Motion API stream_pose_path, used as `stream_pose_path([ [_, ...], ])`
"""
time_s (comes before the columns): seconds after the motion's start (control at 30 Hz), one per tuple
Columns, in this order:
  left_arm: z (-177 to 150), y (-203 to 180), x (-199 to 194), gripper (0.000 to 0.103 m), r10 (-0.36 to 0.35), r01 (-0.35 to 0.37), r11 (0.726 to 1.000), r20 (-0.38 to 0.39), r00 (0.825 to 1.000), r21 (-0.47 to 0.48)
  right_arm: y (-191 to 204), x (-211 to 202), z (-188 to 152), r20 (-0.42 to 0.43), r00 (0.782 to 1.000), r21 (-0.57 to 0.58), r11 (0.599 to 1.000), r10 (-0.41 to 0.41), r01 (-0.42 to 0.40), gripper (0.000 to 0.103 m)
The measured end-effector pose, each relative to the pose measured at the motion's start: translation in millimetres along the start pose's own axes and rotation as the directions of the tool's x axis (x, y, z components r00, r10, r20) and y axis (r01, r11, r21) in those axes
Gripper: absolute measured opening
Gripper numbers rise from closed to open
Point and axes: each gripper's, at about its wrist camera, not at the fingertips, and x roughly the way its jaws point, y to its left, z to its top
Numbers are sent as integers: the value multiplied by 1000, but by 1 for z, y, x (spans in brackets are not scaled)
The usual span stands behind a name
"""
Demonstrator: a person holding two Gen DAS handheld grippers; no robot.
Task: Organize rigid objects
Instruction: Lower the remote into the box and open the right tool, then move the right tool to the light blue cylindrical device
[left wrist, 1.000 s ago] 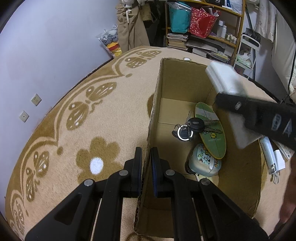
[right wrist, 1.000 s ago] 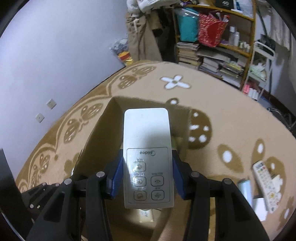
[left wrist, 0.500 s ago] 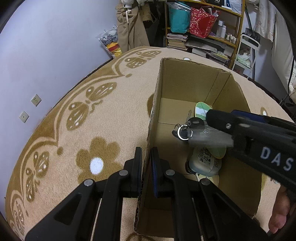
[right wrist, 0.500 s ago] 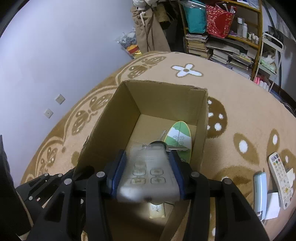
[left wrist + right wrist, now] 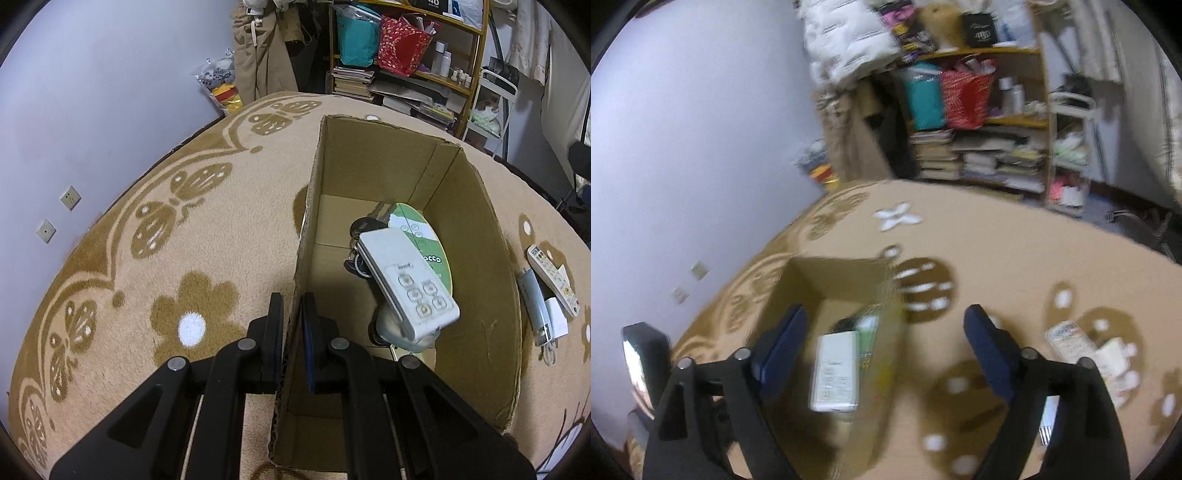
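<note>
A white remote [image 5: 410, 284] lies tilted inside the open cardboard box [image 5: 310, 206], resting on a green oval board [image 5: 428, 243], a bunch of keys [image 5: 364, 225] and a small rounded pale item [image 5: 395, 328]. My left gripper [image 5: 291, 314] is shut on the box's left wall, one finger inside and one outside. In the blurred right wrist view my right gripper [image 5: 886, 314] hangs above the box's right side; its jaws are opening wide and hold nothing. The white remote [image 5: 836, 373] lies free in the box [image 5: 831, 277] below them.
On the patterned carpet right of the box lie a white remote [image 5: 552, 280], a grey-blue remote [image 5: 533, 306] and a small white card [image 5: 556, 321]. A crowded shelf [image 5: 406, 55] with bags and books stands at the back. A pale wall runs along the left.
The right gripper carried the white remote down into the box, let go of it, opened wide and drew back upward. The left gripper kept its hold on the box wall.
</note>
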Motion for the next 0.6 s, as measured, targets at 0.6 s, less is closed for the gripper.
stream_pose_path([
  [0.6, 0, -1, -2, 8, -3, 3, 1000, 1, 1000, 5, -92, 74, -68, -231, 937, -19, 964, -262, 265, 84],
])
